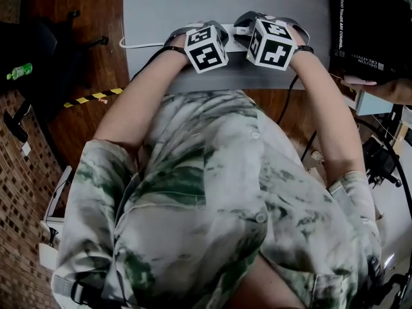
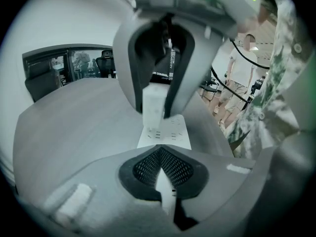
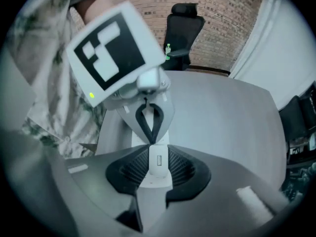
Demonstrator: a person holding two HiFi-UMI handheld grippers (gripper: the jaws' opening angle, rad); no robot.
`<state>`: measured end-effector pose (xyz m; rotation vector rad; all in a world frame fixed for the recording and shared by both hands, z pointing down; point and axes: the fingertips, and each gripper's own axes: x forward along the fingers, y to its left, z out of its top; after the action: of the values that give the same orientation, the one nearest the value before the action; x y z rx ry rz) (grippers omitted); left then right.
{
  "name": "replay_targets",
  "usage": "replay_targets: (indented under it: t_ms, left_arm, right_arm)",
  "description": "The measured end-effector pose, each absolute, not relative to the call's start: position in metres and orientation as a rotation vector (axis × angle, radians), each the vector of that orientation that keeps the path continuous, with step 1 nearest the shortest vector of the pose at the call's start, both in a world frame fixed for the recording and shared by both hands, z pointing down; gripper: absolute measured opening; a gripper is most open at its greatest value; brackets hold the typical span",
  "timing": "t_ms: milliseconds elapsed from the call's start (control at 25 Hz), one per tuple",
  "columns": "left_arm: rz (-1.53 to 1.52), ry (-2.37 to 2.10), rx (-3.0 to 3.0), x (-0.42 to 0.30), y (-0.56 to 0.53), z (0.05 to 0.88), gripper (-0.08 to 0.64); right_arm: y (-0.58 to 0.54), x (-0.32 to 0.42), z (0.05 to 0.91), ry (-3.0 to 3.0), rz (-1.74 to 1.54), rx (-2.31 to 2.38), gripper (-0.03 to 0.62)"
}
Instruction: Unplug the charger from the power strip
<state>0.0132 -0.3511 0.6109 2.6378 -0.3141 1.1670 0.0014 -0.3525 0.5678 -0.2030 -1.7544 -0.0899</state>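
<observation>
In the right gripper view my right gripper (image 3: 155,169) is shut on a small white charger (image 3: 158,164), pads pressing its two sides. From the left gripper view the same charger (image 2: 153,107) hangs just over the white power strip (image 2: 168,132); I cannot tell whether its prongs are out of the sockets. My left gripper (image 2: 163,181) is shut, and only a sliver of the strip shows between the pads. Across from the right gripper its fingertips (image 3: 148,138) meet in a point on top of the strip. In the head view both marker cubes (image 1: 206,47) (image 1: 270,42) sit side by side at the table's near edge.
The grey table (image 1: 167,5) carries a black printed box (image 1: 367,31) at the right, with someone's hand (image 1: 380,85) below it. A white cable (image 1: 138,44) runs left off the strip. A black office chair (image 3: 182,26) and a bystander (image 2: 242,78) stand beyond.
</observation>
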Motion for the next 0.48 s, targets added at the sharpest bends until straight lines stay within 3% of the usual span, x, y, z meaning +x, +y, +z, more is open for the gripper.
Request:
replay_targets:
  t_ms: [160,480]
  left_arm:
    - [1.153,-0.327,2.632,0.01,-0.353,0.611,0.002]
    - [1.155,-0.323,2.622,0.008,-0.355,0.613,0.005]
  right_arm:
    - [-0.376,-0.008,0.511,-1.825,-0.12,-0.1,0.101]
    - [-0.34,0.023,0.499,-1.939,-0.008,0.111,0.103]
